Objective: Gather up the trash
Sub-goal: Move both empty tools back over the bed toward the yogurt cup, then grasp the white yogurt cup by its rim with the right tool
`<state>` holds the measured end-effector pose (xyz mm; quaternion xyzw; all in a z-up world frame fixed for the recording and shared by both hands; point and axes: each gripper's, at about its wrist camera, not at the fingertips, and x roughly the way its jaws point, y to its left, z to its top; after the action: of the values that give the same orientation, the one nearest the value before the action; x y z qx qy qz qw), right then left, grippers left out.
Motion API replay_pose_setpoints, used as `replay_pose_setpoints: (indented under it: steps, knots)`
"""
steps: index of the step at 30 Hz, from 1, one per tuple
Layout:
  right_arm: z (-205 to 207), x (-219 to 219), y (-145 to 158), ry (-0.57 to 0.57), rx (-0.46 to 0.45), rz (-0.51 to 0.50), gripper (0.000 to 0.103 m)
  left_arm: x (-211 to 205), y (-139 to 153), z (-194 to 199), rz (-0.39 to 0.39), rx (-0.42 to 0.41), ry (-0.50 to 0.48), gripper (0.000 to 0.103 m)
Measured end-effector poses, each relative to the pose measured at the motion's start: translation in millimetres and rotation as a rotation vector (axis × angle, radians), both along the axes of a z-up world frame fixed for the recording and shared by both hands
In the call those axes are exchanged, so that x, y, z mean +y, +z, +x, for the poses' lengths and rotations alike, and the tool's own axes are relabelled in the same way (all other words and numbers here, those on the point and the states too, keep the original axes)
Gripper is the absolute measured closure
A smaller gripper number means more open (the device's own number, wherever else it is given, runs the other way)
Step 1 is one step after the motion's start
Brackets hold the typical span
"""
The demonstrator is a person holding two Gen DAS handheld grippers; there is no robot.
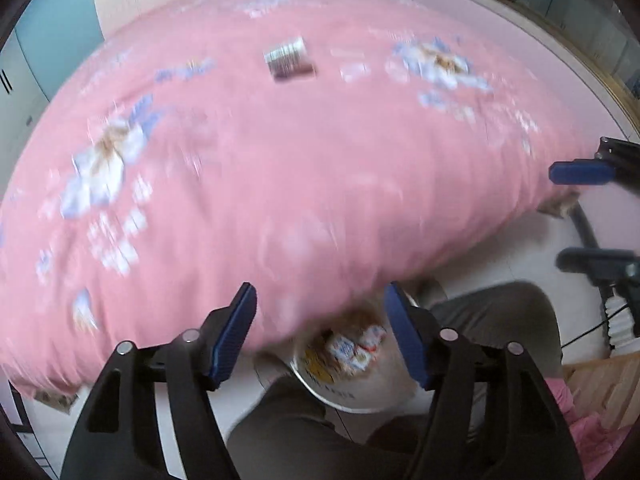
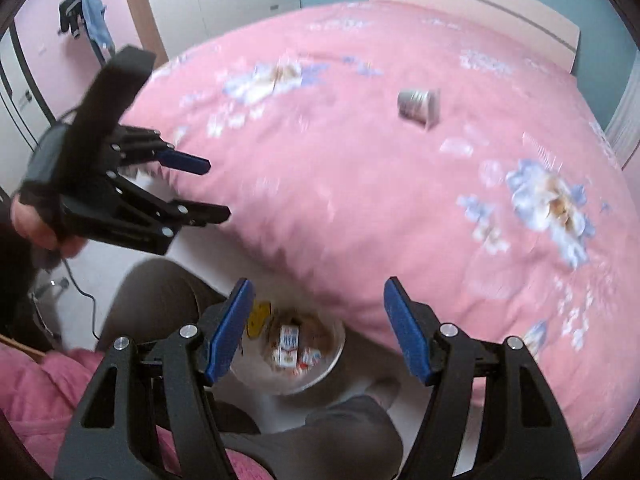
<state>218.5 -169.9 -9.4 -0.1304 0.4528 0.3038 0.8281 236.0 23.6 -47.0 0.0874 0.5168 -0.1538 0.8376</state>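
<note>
I see the bedspread [image 2: 400, 200] as soft matt cloth, printed with flowers. My gripper [image 2: 316, 328] has matt black plastic arms with bright metal pins, and its blue pads [image 2: 404, 328] look ribbed. The bin [image 2: 320, 372] looks like smooth, glossy plastic, with printed paper cartons [image 2: 289, 344] inside. The cup [image 2: 418, 106] on the bed looks ridged and dull grey.

blur: bedspread [image 1: 280, 160] print unreadable | bin [image 2: 320, 376] rim hidden behind fingers

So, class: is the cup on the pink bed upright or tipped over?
Tipped over. The cup lies on its side on the bedspread, its rim facing sideways in both wrist views.
</note>
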Motion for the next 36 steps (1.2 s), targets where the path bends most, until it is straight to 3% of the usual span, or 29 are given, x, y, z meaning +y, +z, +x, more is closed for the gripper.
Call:
replay_pose_setpoints:
  steps: [4, 12, 16, 23, 29, 36]
  knots:
    - [28, -7, 26, -0.010, -0.029, 0.036, 0.035, 1, 16, 30, 0.003, -0.033, -0.018, 0.031]
    - [104, -7, 40, 0.006, -0.031, 0.034, 0.035, 3, 19, 104, 0.033, -0.062, -0.088, 0.025]
    - [150, -7, 39, 0.019, -0.044, 0.001, 0.024, 6, 10, 147, 0.037, -0.059, -0.129, 0.024]
    - [225, 8, 7, 0.095, -0.032, -0.073, 0.022, 4, -21, 215, 0.025, -0.033, -0.193, 0.019]
    - [281, 22, -31, 0.126, -0.005, -0.107, 0.022, -7, -47, 247, 0.037, -0.033, -0.257, 0.016]
    - [309, 40, -51, 0.170, 0.010, -0.050, 0.022, -11, -61, 281, -0.106, -0.012, -0.254, 0.015]
